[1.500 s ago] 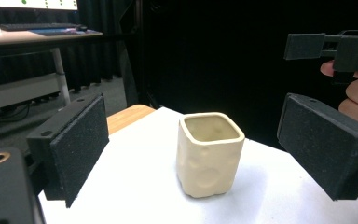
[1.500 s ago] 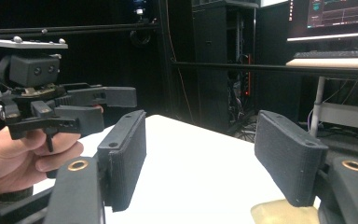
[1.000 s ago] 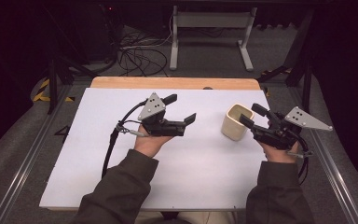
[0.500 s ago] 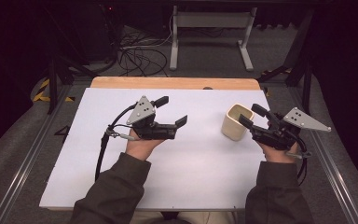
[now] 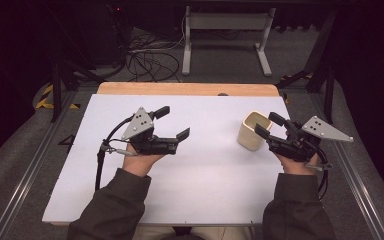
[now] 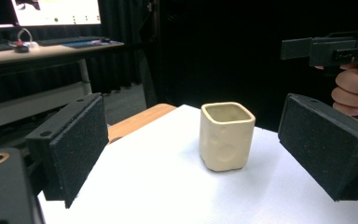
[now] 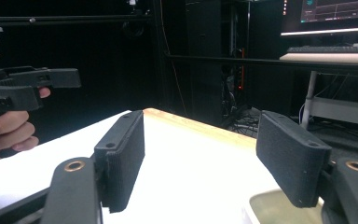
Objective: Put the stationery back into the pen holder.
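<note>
Nearest the person, at the bottom of the high view, two dark sleeves come in over the front edge of the counter (image 5: 130, 210), whose white sheet lies bare between them. Just beyond, the left gripper (image 5: 172, 123) is held above the left-middle of the sheet, its fingers (image 6: 72, 147) spread wide with nothing between them, pointing across toward the right; a black cable (image 5: 101, 160) trails from it back toward the near edge. On the other side, the right gripper (image 5: 270, 125) hovers near the right edge, its fingers (image 7: 121, 156) also parted and holding nothing, their tips just beside the cup (image 5: 252, 131).

That cream, square-mouthed cup stands upright on the sheet toward the right side; from the left gripper view it sits framed between the spread fingers but well apart from them, with shallow dimples on its wall and no writing or label that can be read. Open white sheet lies between the cup and the left gripper.

Farther off, a strip of bare wood (image 5: 185, 89) shows along the far edge. Past it are tangled floor cables (image 5: 150, 57) and a grey stand (image 5: 227, 35). Lit monitors (image 6: 56, 11) show in the gripper views, their text too small to read.
</note>
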The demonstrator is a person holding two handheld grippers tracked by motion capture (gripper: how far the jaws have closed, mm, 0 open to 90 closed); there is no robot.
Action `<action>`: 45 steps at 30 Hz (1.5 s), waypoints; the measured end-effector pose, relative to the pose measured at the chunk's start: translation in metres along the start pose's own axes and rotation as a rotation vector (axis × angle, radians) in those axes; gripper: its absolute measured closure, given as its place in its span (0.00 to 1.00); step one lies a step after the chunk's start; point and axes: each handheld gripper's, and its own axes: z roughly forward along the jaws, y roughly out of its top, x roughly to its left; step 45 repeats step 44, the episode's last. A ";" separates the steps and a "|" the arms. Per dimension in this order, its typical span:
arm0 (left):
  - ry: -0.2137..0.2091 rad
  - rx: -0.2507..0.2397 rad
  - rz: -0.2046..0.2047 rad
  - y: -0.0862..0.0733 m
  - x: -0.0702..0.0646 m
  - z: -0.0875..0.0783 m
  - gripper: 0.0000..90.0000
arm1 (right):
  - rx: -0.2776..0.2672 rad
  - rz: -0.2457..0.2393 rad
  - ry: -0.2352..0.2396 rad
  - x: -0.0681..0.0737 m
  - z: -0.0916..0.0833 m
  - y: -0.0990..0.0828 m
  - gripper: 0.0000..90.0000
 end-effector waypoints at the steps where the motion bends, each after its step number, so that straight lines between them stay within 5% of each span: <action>1: 0.003 -0.002 -0.007 0.000 0.002 -0.004 0.10 | 0.000 0.000 -0.001 0.000 0.000 0.000 0.37; 34: 0.088 -0.032 -0.011 -0.012 0.025 -0.093 0.11 | 0.031 0.006 0.013 0.008 0.006 -0.007 0.36; 45: 0.090 -0.020 -0.007 -0.015 0.026 -0.094 0.11 | 0.044 0.002 0.023 0.010 0.009 -0.007 0.36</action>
